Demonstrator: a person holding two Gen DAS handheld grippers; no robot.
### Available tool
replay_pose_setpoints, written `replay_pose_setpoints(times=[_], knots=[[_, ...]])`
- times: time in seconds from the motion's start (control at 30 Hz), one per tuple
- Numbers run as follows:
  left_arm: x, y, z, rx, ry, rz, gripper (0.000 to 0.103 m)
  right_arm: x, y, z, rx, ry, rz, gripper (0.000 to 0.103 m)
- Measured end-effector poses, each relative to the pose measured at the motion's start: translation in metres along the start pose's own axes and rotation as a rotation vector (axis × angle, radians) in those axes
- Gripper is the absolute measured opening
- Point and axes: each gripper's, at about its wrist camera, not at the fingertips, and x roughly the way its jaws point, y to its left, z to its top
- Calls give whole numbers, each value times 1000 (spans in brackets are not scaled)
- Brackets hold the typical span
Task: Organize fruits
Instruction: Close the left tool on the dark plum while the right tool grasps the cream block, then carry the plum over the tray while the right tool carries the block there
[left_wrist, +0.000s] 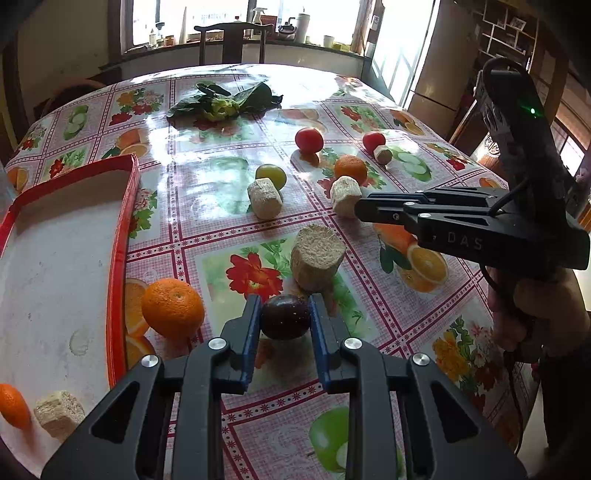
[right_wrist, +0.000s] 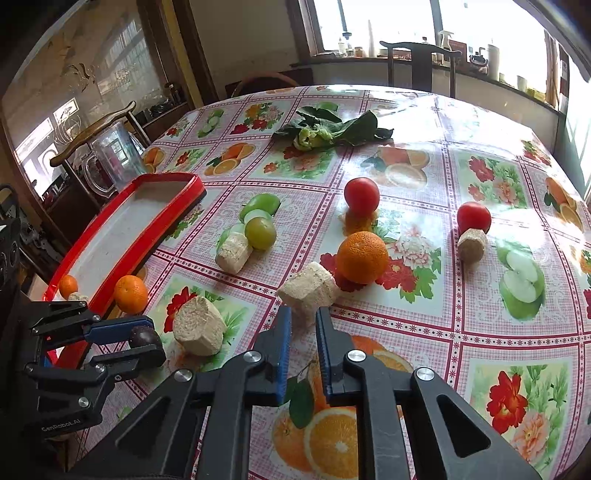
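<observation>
Left tongs (left_wrist: 285, 314) clamp the dark plum (left_wrist: 285, 316), its long axis running 3-to-9 o'clock; right tongs (right_wrist: 303, 325) are together, empty.

The surface (right_wrist: 480, 332) wears pink-and-white checks with printed fruit and flowers; beside the red-rimmed white tray (left_wrist: 122, 236) lies an orange tangerine (left_wrist: 173, 308); beyond it, a dark purple fruit (left_wrist: 285, 316) sits between blue-padded black fingers (left_wrist: 248, 332).
</observation>
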Motion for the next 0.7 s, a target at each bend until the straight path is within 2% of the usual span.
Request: replay_pose_setpoints(times=[0.1,0.17,0.23,0.4,0.47,0.5,0.7], knots=[[-4,0,-4,-8,-4,-3,23,2,0,-1,2,7,-9,18],[-7,0,-6,-10,-7,-3,23,3,-1,1,21,-4,-8,39],[-10,-1,-7,-11,-11,-5,23,4,-3,4,35,-23,-17,46],[-14,0,-10,-12,-12,-6,23,21,0,12,44,-3,-33,46],[-16,1,-10,-14,-12,-4,23,24,3,14,33,-9,-59,39],[-16,2,-10,-16,-13,-4,23,24,4,15,30,-8,-67,39],[-27,4,-10,-17,-35,-3,23,10,5,13,47,-25,-41,39]])
